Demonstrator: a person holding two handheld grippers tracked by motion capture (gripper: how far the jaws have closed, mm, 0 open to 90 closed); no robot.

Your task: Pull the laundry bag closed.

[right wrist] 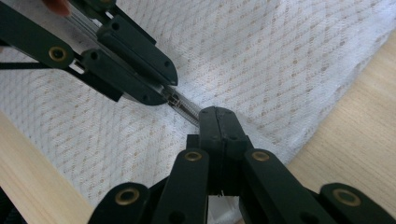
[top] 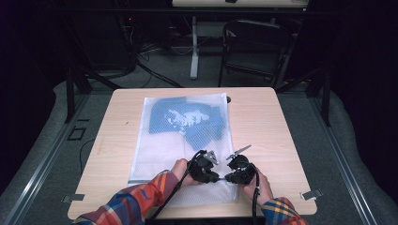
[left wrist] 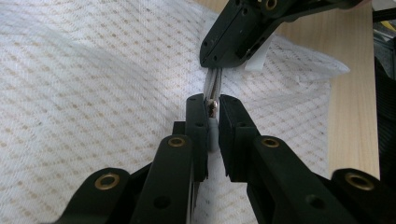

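A white mesh bag [top: 159, 150] lies flat on the wooden table [top: 267, 122], with a blue garment [top: 187, 119] inside its far half. Both grippers meet tip to tip at the bag's near right edge. My left gripper [top: 215, 177] [left wrist: 212, 106] is shut on the small metal zipper pull [left wrist: 213, 108]. My right gripper [top: 228, 177] [right wrist: 217, 116] is shut on the zipper strip [right wrist: 187, 110] just beyond the pull. In the left gripper view the right gripper [left wrist: 210, 63] comes in from the top. In the right gripper view the left gripper [right wrist: 170, 93] comes in from the upper left.
The table's near edge and bare wood [right wrist: 355, 140] lie just beside the bag's corner. A small dark object [top: 228, 99] sits at the bag's far right corner. Metal clips [top: 311, 194] mark the table's near corners. A black chair [top: 256, 47] stands beyond the table.
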